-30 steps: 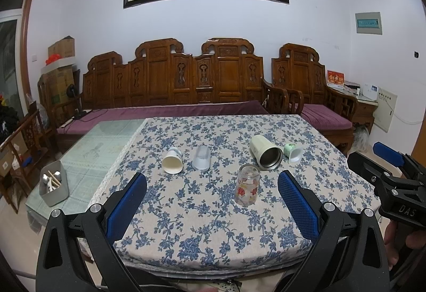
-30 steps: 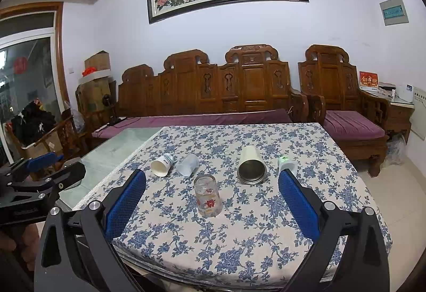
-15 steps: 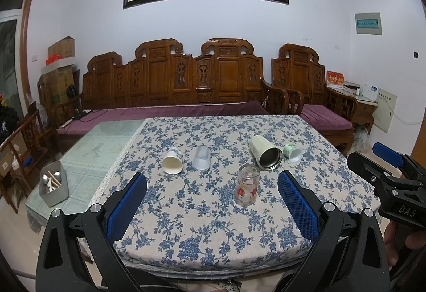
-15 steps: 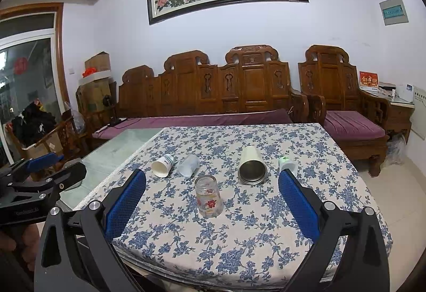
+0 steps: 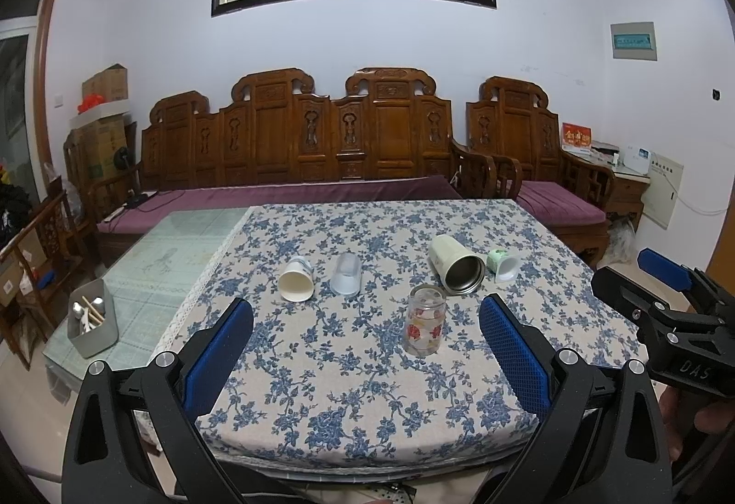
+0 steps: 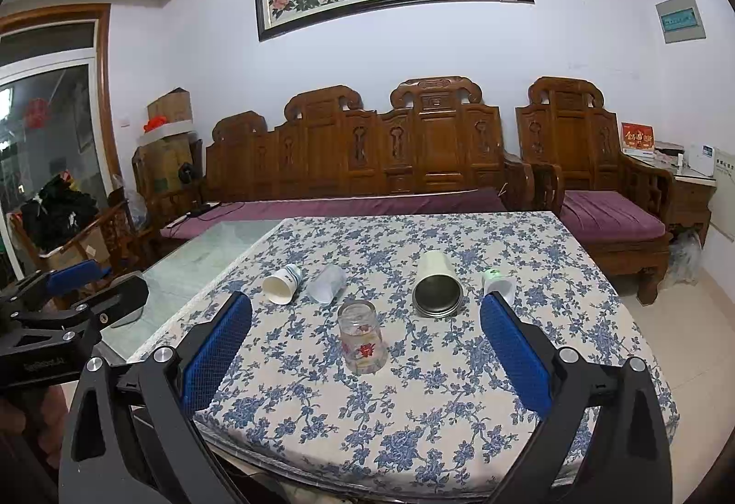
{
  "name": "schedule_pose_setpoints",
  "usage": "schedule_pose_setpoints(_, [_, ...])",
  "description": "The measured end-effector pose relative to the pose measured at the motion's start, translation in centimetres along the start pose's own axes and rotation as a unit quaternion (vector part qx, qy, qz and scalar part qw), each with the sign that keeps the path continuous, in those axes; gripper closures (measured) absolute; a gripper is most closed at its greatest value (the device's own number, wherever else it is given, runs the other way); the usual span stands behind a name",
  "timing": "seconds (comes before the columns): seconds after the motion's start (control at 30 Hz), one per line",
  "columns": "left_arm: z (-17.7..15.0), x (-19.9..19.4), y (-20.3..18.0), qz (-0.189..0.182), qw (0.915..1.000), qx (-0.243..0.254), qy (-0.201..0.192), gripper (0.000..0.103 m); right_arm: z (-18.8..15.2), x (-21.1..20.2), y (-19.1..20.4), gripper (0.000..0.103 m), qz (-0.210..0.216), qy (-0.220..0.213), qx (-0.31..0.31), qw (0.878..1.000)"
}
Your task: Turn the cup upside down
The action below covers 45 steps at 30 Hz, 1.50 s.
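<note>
Several cups sit on a table with a blue floral cloth (image 5: 367, 389). A glass with red flowers (image 5: 425, 320) (image 6: 362, 337) stands near the middle. A white paper cup (image 5: 296, 284) (image 6: 281, 284), a clear plastic cup (image 5: 345, 280) (image 6: 326, 284), a cream metal tumbler (image 5: 456, 265) (image 6: 435, 283) and a small white-green cup (image 5: 503, 266) (image 6: 497, 282) lie on their sides behind it. My left gripper (image 5: 365, 350) is open and empty, in front of the table. My right gripper (image 6: 365, 350) is open and empty too; it also shows at the right of the left wrist view (image 5: 666, 302).
A metal box with utensils (image 5: 92, 325) stands on the bare glass part of the table at the left. A carved wooden sofa (image 5: 321, 150) with purple cushions runs behind the table. A wooden armchair (image 6: 597, 182) stands at the right.
</note>
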<state>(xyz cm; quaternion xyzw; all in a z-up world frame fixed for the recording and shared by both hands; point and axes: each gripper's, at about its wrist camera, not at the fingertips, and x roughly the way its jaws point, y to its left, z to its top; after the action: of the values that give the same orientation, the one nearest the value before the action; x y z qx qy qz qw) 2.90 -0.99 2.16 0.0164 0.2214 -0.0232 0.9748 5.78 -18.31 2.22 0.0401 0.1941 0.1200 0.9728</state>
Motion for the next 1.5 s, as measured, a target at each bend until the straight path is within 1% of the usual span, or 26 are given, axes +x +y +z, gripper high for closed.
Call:
schedule_pose_setpoints(0.87, [0.07, -0.41, -0.16, 0.001, 1.0000, -0.002, -0.006, 0.008, -0.20, 0.00, 0.01, 0.003, 0.001, 0.000, 0.001, 1.000])
schedule_pose_setpoints(1.5, [-0.06, -0.51, -0.09, 0.002, 1.0000, -0.002, -0.003, 0.008, -0.29, -0.14, -0.11, 0.003, -0.001, -0.004, 0.003, 1.000])
